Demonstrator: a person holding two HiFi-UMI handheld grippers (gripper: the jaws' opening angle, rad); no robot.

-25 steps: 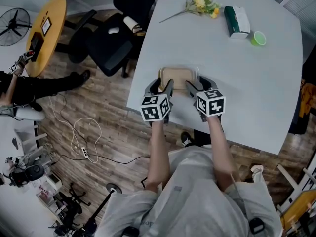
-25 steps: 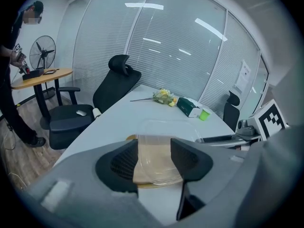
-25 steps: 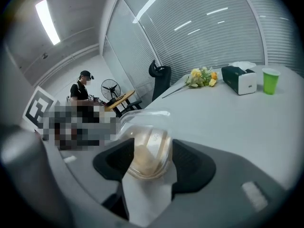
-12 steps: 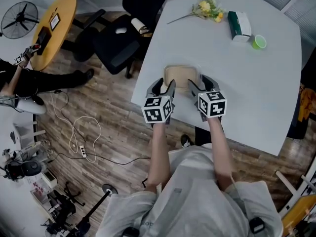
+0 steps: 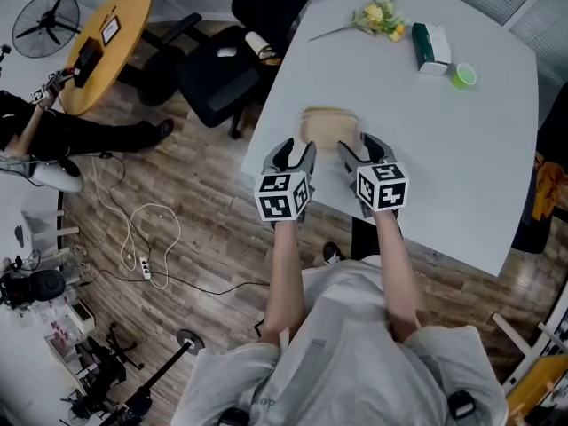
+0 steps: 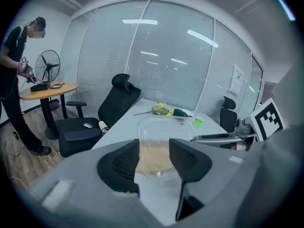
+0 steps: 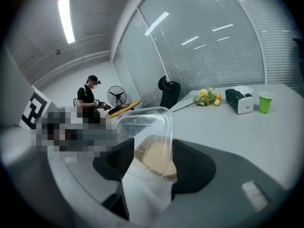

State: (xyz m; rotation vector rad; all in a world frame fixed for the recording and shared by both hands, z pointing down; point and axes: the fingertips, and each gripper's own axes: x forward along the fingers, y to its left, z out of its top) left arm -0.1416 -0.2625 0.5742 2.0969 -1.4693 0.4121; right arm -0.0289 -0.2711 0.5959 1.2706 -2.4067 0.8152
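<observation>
A clear plastic container [image 5: 329, 124] with a tan bottom is held between both grippers near the white table's [image 5: 444, 149] near-left edge. My left gripper [image 5: 295, 151] is shut on its left rim and my right gripper [image 5: 356, 149] on its right rim. In the left gripper view the container [image 6: 164, 137] stands raised between the dark jaws of the left gripper [image 6: 154, 156], its clear part tilted up. The right gripper view shows the same container [image 7: 149, 127] lifted between the right gripper's [image 7: 153, 158] jaws. Its underside is hidden.
At the table's far end lie yellow flowers [image 5: 377, 14], a green tissue box [image 5: 429, 35] and a green cup [image 5: 462, 74]. A black office chair [image 5: 222, 69] stands left of the table. Further left are a round wooden table [image 5: 102, 43], a fan [image 5: 49, 16], a person [image 5: 53, 131] and floor cables [image 5: 142, 247].
The container has come up off the table and its far side tilts upward. Both grippers have risen with it, still closed on its rims.
</observation>
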